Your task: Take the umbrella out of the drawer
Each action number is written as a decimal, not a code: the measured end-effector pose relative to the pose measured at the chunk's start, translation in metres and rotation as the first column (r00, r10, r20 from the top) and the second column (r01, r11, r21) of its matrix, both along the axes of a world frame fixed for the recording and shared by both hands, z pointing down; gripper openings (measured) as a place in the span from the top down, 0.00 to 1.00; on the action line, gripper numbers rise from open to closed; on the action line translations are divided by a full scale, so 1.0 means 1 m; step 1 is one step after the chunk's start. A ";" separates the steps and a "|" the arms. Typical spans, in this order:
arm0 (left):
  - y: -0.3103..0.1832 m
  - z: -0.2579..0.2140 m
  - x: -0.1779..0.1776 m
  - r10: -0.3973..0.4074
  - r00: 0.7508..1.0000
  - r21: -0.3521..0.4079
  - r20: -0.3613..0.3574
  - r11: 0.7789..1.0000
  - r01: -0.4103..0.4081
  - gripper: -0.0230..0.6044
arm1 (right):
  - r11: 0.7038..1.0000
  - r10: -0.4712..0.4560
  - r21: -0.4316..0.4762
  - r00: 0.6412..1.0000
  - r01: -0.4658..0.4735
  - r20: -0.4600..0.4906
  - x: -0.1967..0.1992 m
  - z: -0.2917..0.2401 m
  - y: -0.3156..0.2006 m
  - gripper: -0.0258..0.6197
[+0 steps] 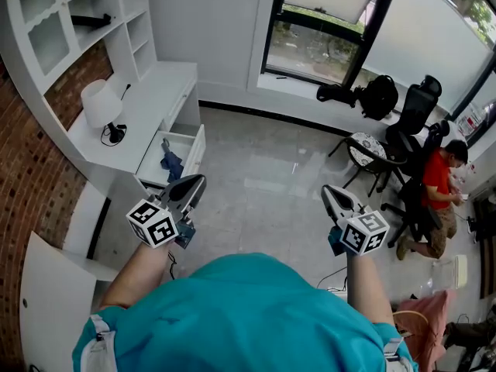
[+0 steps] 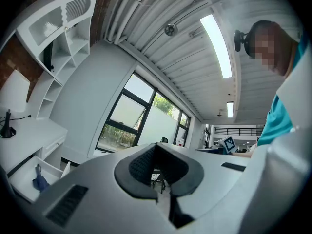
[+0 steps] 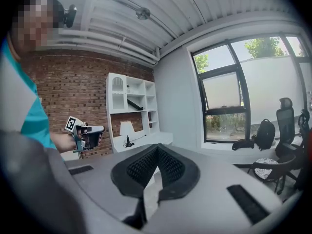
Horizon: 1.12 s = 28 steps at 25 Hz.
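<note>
Beyond the left claw [image 1: 199,180], a blue umbrella [image 1: 170,162] is lying in the open drawer [image 1: 194,153]; this claw and the right claw [image 1: 330,193] are hovering closed, empty.

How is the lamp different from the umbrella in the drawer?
The lamp is white; the umbrella is blue. The lamp stands upright on top of the desk; the umbrella lies down inside the open drawer, lower than the lamp. Both belong to the same white desk.
</note>
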<state>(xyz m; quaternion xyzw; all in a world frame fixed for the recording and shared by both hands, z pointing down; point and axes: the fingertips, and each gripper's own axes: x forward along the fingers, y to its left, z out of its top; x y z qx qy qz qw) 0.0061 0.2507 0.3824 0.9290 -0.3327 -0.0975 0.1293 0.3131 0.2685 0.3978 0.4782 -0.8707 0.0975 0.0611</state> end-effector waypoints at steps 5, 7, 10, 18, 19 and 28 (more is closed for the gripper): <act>0.002 -0.001 0.005 -0.001 1.000 0.001 0.000 1.000 0.001 0.94 | 1.000 -0.007 0.003 1.000 0.007 -0.003 0.004 -0.001 0.001 0.93; 0.002 -0.001 0.007 -0.001 1.000 0.001 0.002 1.000 0.001 0.94 | 1.000 -0.009 0.002 1.000 0.009 -0.003 0.006 -0.001 0.000 0.93; 0.003 -0.002 0.011 -0.004 1.000 0.001 0.005 1.000 0.004 0.94 | 1.000 -0.014 0.004 1.000 0.014 -0.002 0.010 -0.002 0.000 0.93; 0.004 -0.003 0.027 -0.017 1.000 0.004 0.013 1.000 0.017 0.94 | 1.000 -0.020 -0.006 1.000 0.020 0.008 0.027 -0.004 -0.004 0.93; 0.005 -0.004 0.031 -0.019 1.000 0.004 0.013 1.000 0.019 0.94 | 1.000 -0.017 -0.006 1.000 0.017 0.010 0.031 -0.004 -0.005 0.93; 0.008 -0.006 0.064 -0.035 0.999 0.006 0.012 0.999 0.035 0.94 | 1.000 -0.029 0.007 1.000 0.029 0.000 0.064 -0.007 -0.004 0.93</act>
